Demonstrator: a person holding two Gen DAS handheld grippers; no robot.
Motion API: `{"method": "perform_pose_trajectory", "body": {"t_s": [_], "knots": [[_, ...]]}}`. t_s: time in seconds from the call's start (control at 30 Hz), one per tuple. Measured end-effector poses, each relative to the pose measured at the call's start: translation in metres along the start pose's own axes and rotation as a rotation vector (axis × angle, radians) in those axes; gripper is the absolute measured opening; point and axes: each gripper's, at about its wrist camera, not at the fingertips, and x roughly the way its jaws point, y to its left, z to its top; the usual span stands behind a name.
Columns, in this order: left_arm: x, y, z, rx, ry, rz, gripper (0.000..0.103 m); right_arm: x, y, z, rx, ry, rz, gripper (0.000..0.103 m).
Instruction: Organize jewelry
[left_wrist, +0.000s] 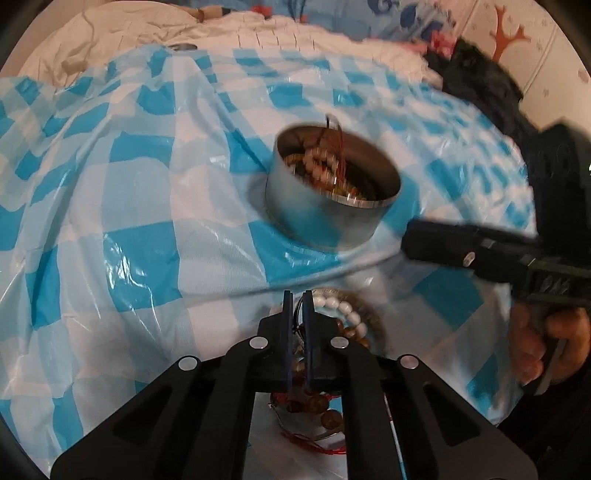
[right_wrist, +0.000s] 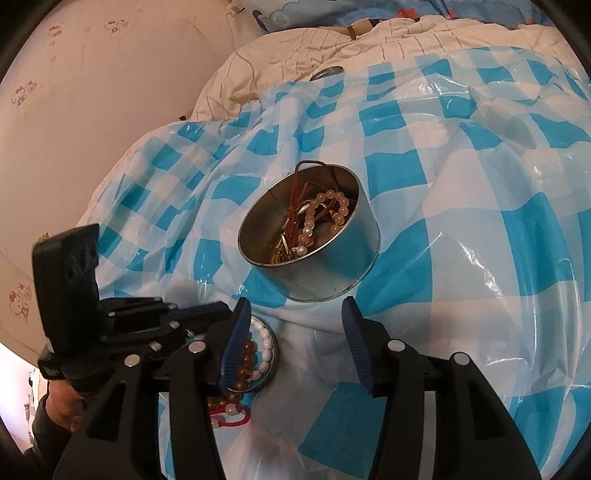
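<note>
A round metal tin (left_wrist: 332, 206) holding bead bracelets and red cords stands on a blue-and-white checked plastic sheet (left_wrist: 129, 206); it also shows in the right wrist view (right_wrist: 314, 266). A shallow lid (right_wrist: 271, 354) near me holds a white bead bracelet (left_wrist: 347, 308) and amber beads (right_wrist: 247, 356). My left gripper (left_wrist: 298, 299) is nearly shut over this pile; whether it pinches anything is hidden. My right gripper (right_wrist: 293, 310) is open and empty, just in front of the tin. The left gripper also shows at the left of the right wrist view (right_wrist: 177, 321).
A rumpled white quilt (right_wrist: 295, 55) lies beyond the sheet, with a small round lid (right_wrist: 327, 72) on it. A wall (right_wrist: 92, 110) is to the left in the right wrist view. Dark clothing (left_wrist: 480, 85) lies at the far right. Red cord and beads (right_wrist: 229, 411) trail beside the shallow lid.
</note>
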Motion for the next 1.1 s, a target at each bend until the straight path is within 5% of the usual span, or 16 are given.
{"method": "perform_pose_trajectory", "body": {"t_s": [0.17, 0.33, 0.73, 0.83, 0.97, 1.1], "knots": [[-0.023, 0.026, 0.007, -0.102, -0.078, -0.059, 0.004, 0.003, 0.004, -0.002, -0.016, 0.021, 0.004, 0.050], [-0.033, 0.043, 0.008, -0.152, -0.106, -0.042, 0.003, 0.014, 0.021, -0.009, -0.094, 0.086, 0.041, 0.050], [-0.013, 0.059, -0.001, -0.180, -0.011, 0.060, 0.003, 0.040, 0.047, -0.033, -0.205, 0.210, 0.061, 0.050], [0.002, 0.056, -0.005, -0.166, 0.041, 0.094, 0.004, 0.044, 0.047, -0.035, -0.201, 0.212, 0.058, 0.041], [0.007, 0.058, -0.005, -0.175, 0.045, 0.097, 0.005, 0.041, 0.042, -0.032, -0.179, 0.199, 0.073, 0.012], [0.009, 0.055, -0.006, -0.146, 0.043, 0.103, 0.005, 0.034, 0.043, -0.028, -0.187, 0.165, 0.061, 0.012]]}}
